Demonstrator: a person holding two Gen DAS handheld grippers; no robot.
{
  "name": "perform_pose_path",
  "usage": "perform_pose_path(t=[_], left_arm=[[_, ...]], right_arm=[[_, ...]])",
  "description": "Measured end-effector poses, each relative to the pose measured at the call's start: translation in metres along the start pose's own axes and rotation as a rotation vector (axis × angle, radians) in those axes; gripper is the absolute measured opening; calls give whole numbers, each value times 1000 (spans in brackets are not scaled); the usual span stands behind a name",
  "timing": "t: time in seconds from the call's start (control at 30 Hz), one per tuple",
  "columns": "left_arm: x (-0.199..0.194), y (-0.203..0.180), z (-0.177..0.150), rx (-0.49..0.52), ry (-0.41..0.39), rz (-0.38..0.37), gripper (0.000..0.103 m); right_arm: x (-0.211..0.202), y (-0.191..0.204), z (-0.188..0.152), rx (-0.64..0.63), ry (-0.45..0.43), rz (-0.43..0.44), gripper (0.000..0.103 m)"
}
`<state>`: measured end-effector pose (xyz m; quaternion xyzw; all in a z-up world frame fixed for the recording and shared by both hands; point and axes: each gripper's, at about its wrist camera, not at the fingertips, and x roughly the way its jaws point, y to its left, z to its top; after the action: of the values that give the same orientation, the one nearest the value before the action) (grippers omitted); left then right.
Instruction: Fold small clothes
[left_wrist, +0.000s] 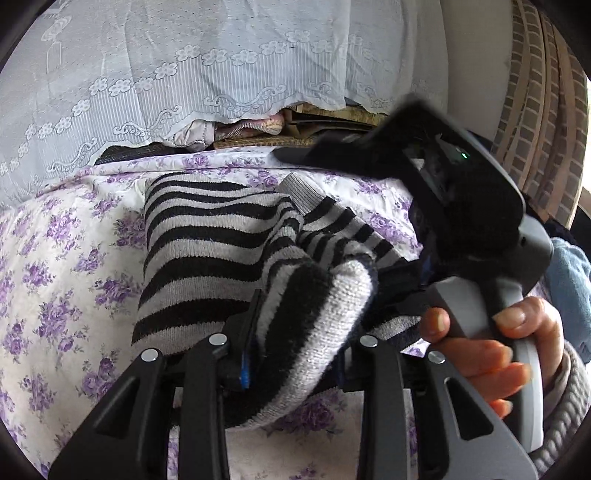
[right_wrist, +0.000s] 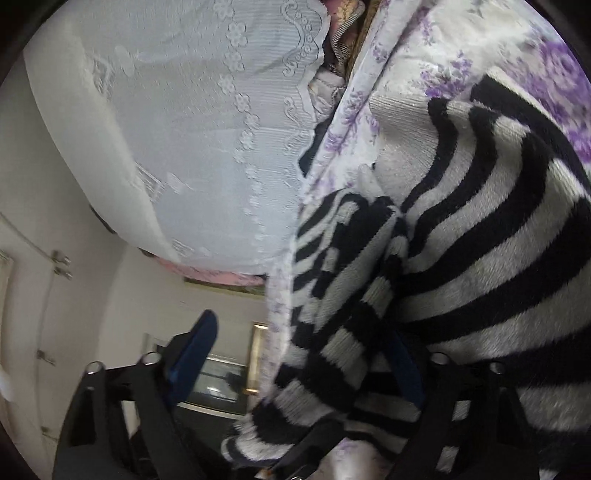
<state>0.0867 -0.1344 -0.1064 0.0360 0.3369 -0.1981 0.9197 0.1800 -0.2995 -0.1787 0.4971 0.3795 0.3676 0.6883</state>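
Note:
A small black-and-grey striped knit garment (left_wrist: 207, 251) lies on a white bedsheet with purple flowers (left_wrist: 55, 295). My left gripper (left_wrist: 295, 354) has a bunched fold of the striped knit between its fingers and looks shut on it. The right gripper shows in the left wrist view (left_wrist: 461, 206) just right of the garment, held in a hand. In the right wrist view the striped garment (right_wrist: 480, 229) fills the right side, and my right gripper (right_wrist: 295, 354) stands with its jaws wide apart, the blue-padded left finger (right_wrist: 195, 350) clear of the cloth and the right finger under the knit.
A white lace cloth (left_wrist: 184, 66) hangs behind the bed, with folded fabrics (left_wrist: 240, 129) beneath its hem. A brick-pattern wall (left_wrist: 535, 110) is at the right. The right wrist view is tilted and shows a wall and a framed picture (right_wrist: 255, 354).

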Motion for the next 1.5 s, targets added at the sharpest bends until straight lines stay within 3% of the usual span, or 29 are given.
perform_pose_path(t=[0.13, 0.27, 0.33, 0.37, 0.43, 0.53, 0.6, 0.63, 0.73, 0.8, 0.9, 0.97, 1.03, 1.13, 1.23, 1.27, 1.3, 1.37, 1.4, 1.43, 1.5], left_arm=[[0, -5, 7, 27, -6, 14, 30], [-4, -16, 32, 37, -46, -19, 30], [1, -29, 42, 50, -53, -44, 30], [5, -35, 43, 58, -51, -53, 30], [22, -53, 41, 88, -29, -69, 32], [49, -58, 30, 64, 25, -73, 33], [63, -54, 19, 28, 63, -92, 35], [61, -55, 17, 47, 56, -82, 35], [46, -56, 18, 70, 44, -99, 46], [30, -45, 20, 37, 24, -159, 65], [-1, -28, 18, 4, -48, -183, 77], [-18, -18, 17, -2, -91, -170, 80], [-26, -5, 19, -9, -121, -129, 88], [-19, 15, 23, -45, -101, 5, 89], [-4, 21, 22, -48, -49, 64, 89], [6, 19, 18, -41, -14, 92, 89], [18, 16, 12, -30, 31, 108, 89], [27, 7, -3, 4, 53, 146, 92], [29, 2, -8, 35, 44, 169, 92], [28, -8, -12, 79, 34, 201, 92], [27, -16, -13, 111, 34, 220, 92]], right_arm=[[1, 13, 7, -78, -5, -50, 66], [-15, 41, 21, -217, -25, -36, 64], [-29, 41, 31, -219, -46, -22, 65], [-38, 37, 36, -201, -60, -16, 68], [-50, 25, 42, -167, -80, -26, 86], [-59, -9, 45, -84, -99, -160, 87], [-66, -24, 46, -7, -128, -128, 88], [-69, -25, 47, 13, -130, -93, 94], [-76, -11, 47, -13, -158, -100, 100], [-81, 7, 45, -65, -196, -174, 100], [-83, 34, 41, -187, -209, -430, 100], [-72, 59, 35, -401, -159, -696, 100], [-64, 77, 25, -546, -191, -872, 100], [-47, 94, 7, -690, -160, -945, 100], [-29, 95, -1, -766, -119, -991, 100], [-23, 91, 0, -763, -93, -1029, 100], [-17, 74, 6, -728, -55, -1129, 100], [-14, 52, 12, -678, -31, -1232, 100], [-16, 42, 18, -647, -17, -1242, 100], [-23, 36, 22, -609, -9, -1197, 100], [-28, 41, 23, -621, -20, -1198, 100]])
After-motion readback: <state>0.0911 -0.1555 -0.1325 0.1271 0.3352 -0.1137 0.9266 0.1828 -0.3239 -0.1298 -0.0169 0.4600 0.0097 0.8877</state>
